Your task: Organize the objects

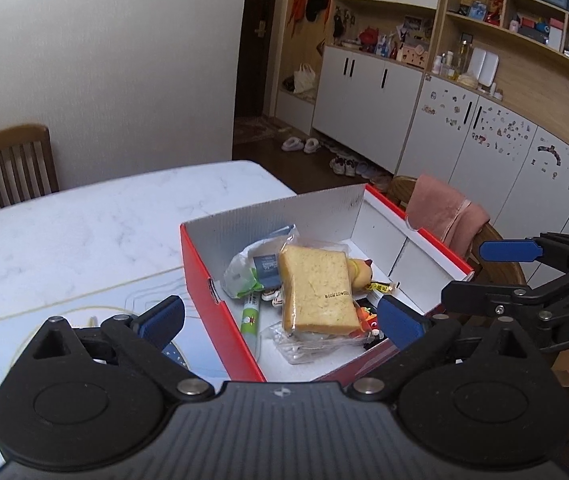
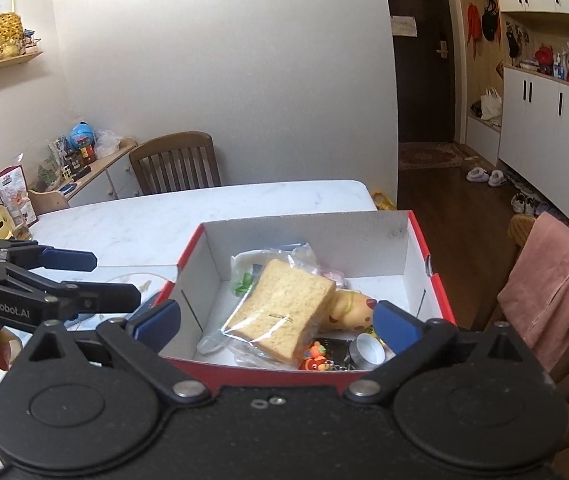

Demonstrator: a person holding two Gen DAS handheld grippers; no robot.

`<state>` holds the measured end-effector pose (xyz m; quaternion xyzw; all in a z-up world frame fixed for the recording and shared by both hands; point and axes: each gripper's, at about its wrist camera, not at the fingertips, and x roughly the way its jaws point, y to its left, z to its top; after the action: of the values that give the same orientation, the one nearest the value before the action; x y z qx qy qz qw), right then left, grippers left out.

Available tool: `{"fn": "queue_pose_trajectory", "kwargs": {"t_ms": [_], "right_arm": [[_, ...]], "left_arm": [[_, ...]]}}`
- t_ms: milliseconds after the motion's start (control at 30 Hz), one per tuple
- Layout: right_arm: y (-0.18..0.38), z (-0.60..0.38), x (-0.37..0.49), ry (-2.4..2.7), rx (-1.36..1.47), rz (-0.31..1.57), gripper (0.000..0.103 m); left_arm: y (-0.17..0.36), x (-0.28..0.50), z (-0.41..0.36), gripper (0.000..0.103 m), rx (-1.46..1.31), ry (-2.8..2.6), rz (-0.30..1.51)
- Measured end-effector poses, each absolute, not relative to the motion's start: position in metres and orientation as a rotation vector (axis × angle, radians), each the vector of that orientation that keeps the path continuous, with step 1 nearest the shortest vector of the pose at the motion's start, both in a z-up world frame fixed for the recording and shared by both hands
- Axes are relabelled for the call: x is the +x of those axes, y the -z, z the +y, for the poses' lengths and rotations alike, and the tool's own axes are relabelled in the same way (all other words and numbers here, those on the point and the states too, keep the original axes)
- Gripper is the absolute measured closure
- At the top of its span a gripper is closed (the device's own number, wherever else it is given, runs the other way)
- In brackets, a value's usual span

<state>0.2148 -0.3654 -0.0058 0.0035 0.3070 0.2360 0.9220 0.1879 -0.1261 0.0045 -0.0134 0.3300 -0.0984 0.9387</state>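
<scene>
Box: red cardboard box with white inside (image 1: 200, 276) sits open on the white marble counter (image 1: 84, 232), with its far side near the counter edge.
Left camera, bread: slice of bread in a clear plastic bag (image 1: 316, 292) lies on top of the pile in the box. It looks soft and squashy.
Left camera, other things: green and white tube (image 1: 250, 316), a crinkly bag with green print (image 1: 244, 276) and a yellow toy (image 1: 360, 272) peek out beside and under the bread.
Left camera, left gripper (image 1: 280, 316): jaws wide apart, holding nothing, above the near side of the box.
Left camera, right gripper (image 1: 484, 276): comes in from the right, over the box's right wall. Its blue pads stand apart, with nothing between them.
Right camera, box (image 2: 416, 248): smooth white walls inside, red outside.
Right camera, small things: shiny round metal tin (image 2: 366, 354) and a little orange toy (image 2: 316, 360) sit in the near corner, beside the bread (image 2: 284, 312).
Right camera, right gripper (image 2: 276, 320): jaws wide, empty, above the near wall.
Right camera, left gripper (image 2: 96, 276): off to the left above the counter, apart from the box, open and empty.
What could go wrong: a hard pinch could squash the soft bread. The slippery bag could slide out of the jaws. Both grippers are close, so they could bump. A push could shove the light box toward the edge.
</scene>
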Motion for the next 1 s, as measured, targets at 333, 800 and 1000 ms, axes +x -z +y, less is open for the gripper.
{"fn": "queue_pose_trajectory", "kwargs": {"t_ms": [333, 800, 1000], "right_arm": [[0.000, -0.357, 0.195, -0.504, 0.001, 0.616, 0.000], [0.005, -0.359, 0.187, -0.456, 0.028, 0.622, 0.000], [0.005, -0.358, 0.187, -0.450, 0.035, 0.624, 0.000]], "left_arm": [[-0.006, 0.170, -0.130, 0.000, -0.008, 0.220, 0.658], [-0.006, 0.162, -0.127, 0.000, -0.020, 0.222, 0.614], [-0.006, 0.159, -0.129, 0.000, 0.003, 0.230, 0.592]]}}
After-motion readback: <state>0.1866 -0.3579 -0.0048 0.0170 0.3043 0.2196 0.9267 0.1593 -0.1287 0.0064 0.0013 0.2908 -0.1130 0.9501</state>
